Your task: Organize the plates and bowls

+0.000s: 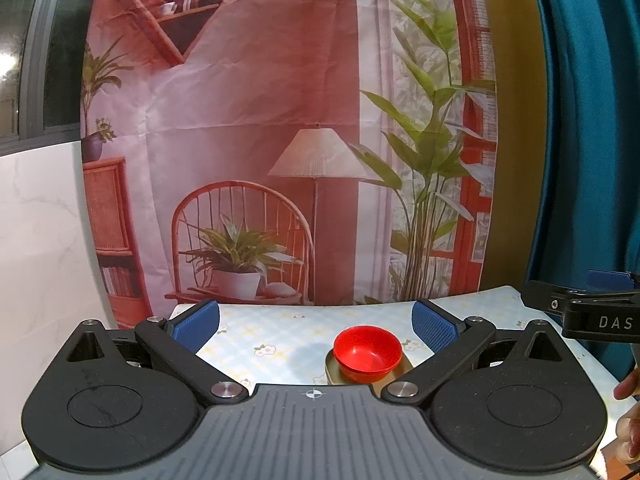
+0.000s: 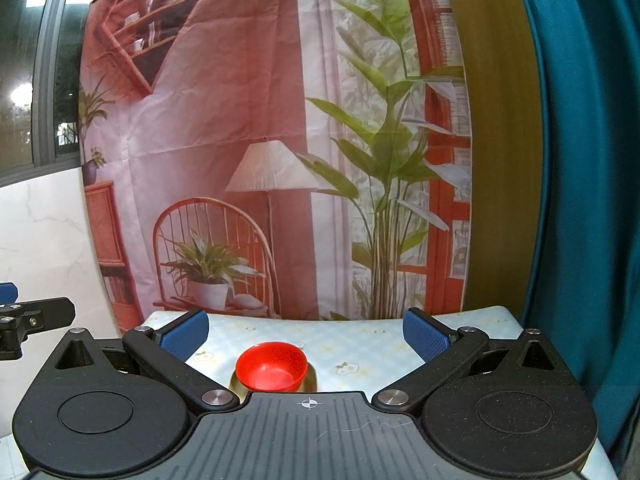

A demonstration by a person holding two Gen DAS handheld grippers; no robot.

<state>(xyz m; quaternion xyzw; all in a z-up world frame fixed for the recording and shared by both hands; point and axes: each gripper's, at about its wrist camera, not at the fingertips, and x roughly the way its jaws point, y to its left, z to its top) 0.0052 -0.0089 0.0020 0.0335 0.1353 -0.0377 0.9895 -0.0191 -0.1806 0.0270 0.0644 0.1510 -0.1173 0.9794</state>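
Held level above the near edge of the table (image 1: pixel 280 332), left gripper (image 1: pixel 315 322) spread wide, blue pads (image 1: pixel 196 324) far apart and clasping nothing. Pointed forward at the printed backdrop (image 1: pixel 260 120), with the red bowl (image 1: pixel 367 348) showing between the fingers, right of centre and apart from both pads. Alongside, right gripper (image 2: pixel 304 334) at much the same height and heading, likewise released, blue pads (image 2: pixel 426 336) wide and bare. Seen at the right edge of the left wrist view as a black arm (image 1: pixel 580 312); fingertips of a hand (image 1: pixel 628 420) visible just below it.

Stacked red bowl, apparently two nested, upright and holding nothing visible. Seated on a pale plate (image 1: pixel 334 372), only a rim of it showing past the gripper body. From the right wrist view, same bowl (image 2: pixel 272 366) left of centre, plate edge (image 2: pixel 234 382) peeking beside it. Both resting on the floral tablecloth, toward the near half.
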